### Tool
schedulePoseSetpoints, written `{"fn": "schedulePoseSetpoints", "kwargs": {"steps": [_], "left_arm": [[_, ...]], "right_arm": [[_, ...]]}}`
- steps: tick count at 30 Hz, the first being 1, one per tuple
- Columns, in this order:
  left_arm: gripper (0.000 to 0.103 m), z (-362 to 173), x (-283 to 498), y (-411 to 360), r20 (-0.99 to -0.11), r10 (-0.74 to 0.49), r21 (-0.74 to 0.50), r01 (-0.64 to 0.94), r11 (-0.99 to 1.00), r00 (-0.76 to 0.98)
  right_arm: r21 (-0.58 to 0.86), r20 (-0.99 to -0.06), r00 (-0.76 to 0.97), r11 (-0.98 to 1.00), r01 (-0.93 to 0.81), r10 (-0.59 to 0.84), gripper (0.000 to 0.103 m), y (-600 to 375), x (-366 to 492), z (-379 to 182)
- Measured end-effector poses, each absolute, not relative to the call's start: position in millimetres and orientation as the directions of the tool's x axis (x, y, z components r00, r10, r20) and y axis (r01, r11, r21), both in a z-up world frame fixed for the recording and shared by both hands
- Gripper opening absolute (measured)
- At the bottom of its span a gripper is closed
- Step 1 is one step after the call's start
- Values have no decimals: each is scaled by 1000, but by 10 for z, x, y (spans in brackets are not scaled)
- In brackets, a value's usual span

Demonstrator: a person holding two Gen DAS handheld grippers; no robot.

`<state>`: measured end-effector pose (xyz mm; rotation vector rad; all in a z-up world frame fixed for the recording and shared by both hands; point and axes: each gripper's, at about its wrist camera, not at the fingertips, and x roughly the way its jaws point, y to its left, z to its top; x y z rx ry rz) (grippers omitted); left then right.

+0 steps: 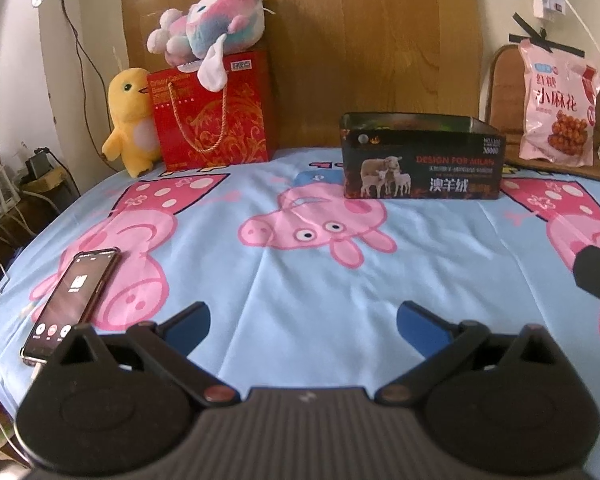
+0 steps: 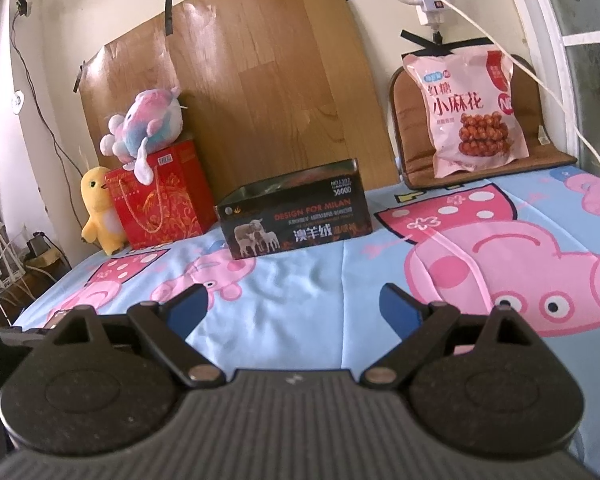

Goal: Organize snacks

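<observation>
Presently both tools hover low over the cartoon-pig bedsheet (image 1: 300, 280), each empty. Left gripper (image 1: 303, 322): blue-padded fingers spread wide, nothing between them. Right gripper (image 2: 293, 307): likewise wide apart. The pink snack bag (image 2: 470, 114) stands upright at the far right, leaning against a brown cushion (image 2: 404, 120), well apart from both grippers. The open dark box (image 2: 296, 216) sits on the sheet ahead of the right gripper, between it and the wooden board (image 2: 260, 80). A red gift bag (image 1: 214, 114) carrying a plush toy (image 1: 208, 28) stands far left; a phone (image 1: 74, 300) lies just beside the left gripper.
</observation>
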<state>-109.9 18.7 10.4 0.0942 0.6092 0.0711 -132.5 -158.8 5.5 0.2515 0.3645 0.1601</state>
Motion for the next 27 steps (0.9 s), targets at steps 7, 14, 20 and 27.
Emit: {"fn": "schedulePoseSetpoints", "kwargs": {"steps": [7, 14, 20, 27], "left_arm": [[103, 144, -1111, 202, -544, 135, 120, -82, 989, 828], [103, 159, -1103, 228, -529, 186, 144, -128, 981, 828], [103, 151, -1091, 256, -548, 171, 123, -123, 985, 819], [103, 240, -841, 161, -549, 132, 131, -71, 989, 825]], "right_arm": [[273, -319, 928, 956, -106, 194, 95, -1599, -1331, 71], [255, -297, 935, 960, -115, 191, 94, -1580, -1379, 102], [259, -317, 926, 958, -122, 203, 94, -1566, -1359, 68], [267, -371, 897, 953, -146, 242, 94, -1641, -1096, 132]]}}
